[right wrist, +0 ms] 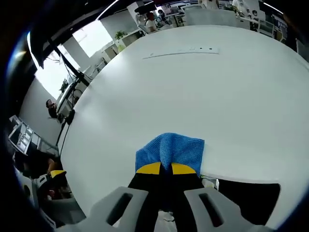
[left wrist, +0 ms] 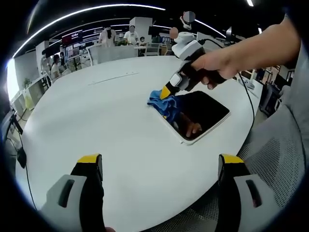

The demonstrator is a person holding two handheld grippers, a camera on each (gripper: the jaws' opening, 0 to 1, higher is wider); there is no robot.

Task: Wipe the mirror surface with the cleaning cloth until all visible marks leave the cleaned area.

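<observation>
In the right gripper view the right gripper [right wrist: 166,168] has its yellow-tipped jaws drawn together on a fold of the blue cleaning cloth [right wrist: 170,151], pinching it so that the cloth fans out ahead of the tips; the cloth lies on the white table [right wrist: 193,92] just at the far edge of the mirror [right wrist: 248,195], whose dark glass shows to the right of the jaws; in the left gripper view the same gripper [left wrist: 166,92] comes in from the right, held in a person's hand [left wrist: 219,65], tips down on the bunched cloth [left wrist: 161,102] at the mirror's far-left corner; the mirror [left wrist: 205,110] is a flat rounded rectangle with a pale frame, lying face up on the table near its right edge, and its glass reflects the cloth and the hand; a black cable [left wrist: 248,99] trails from the hand past the mirror and over the table edge; the left gripper [left wrist: 159,166] stands with its jaws wide apart and nothing between them, hovering above bare table [left wrist: 96,111] well short of the mirror; a grey mesh chair back [left wrist: 275,159] sits at the table's right side; further off, people [left wrist: 108,36] stand among desks under strip lights.
</observation>
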